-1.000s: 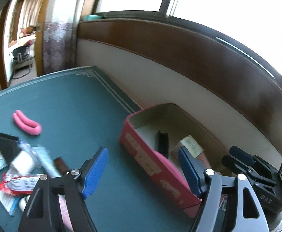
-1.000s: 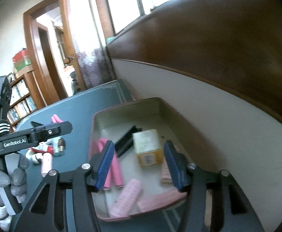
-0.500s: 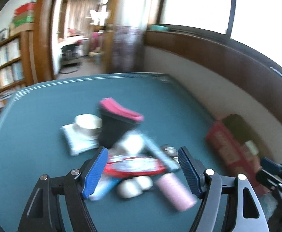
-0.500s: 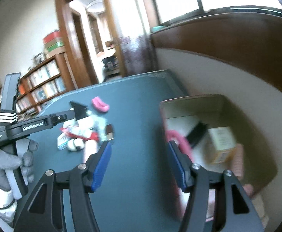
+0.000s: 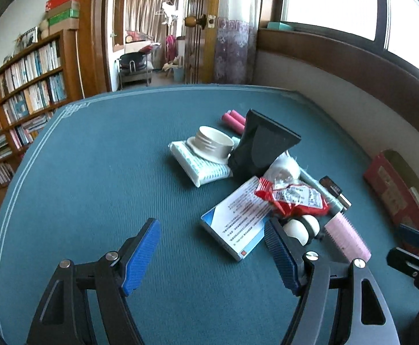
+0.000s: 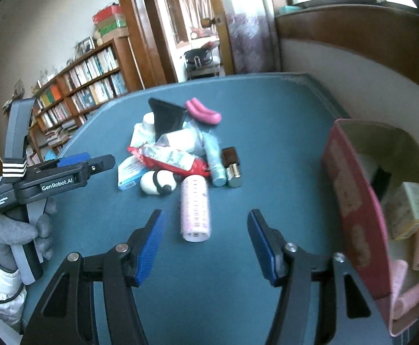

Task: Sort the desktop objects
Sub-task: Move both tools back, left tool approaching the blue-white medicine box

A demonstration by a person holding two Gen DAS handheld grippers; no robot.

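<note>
A pile of small objects lies on the green table mat (image 5: 94, 172). It holds a red packet (image 5: 292, 198), a blue-and-white card box (image 5: 235, 221), a tissue pack (image 5: 201, 164), a white lid (image 5: 212, 143) and a black funnel-shaped piece (image 5: 261, 146). My left gripper (image 5: 211, 227) is open just short of the card box, holding nothing. My right gripper (image 6: 206, 215) is open too, and the near end of a pink hair roller (image 6: 195, 207) lies between its fingertips, untouched. A red sorting box (image 6: 350, 201) stands at the right with rollers and a yellow carton (image 6: 407, 212) inside.
A pink clip (image 6: 202, 112), a teal tube (image 6: 216, 158), a lipstick (image 6: 232, 166) and a white-and-black case (image 6: 157, 182) also lie in the pile. A grey-gloved hand (image 6: 8, 235) holds the left gripper (image 6: 94, 162). Bookshelves and a doorway stand beyond the table; a wall runs along the right.
Both views have swung away from the red box to the pile and dropped closer to the table. The pink roller now lies between the right fingertips.
</note>
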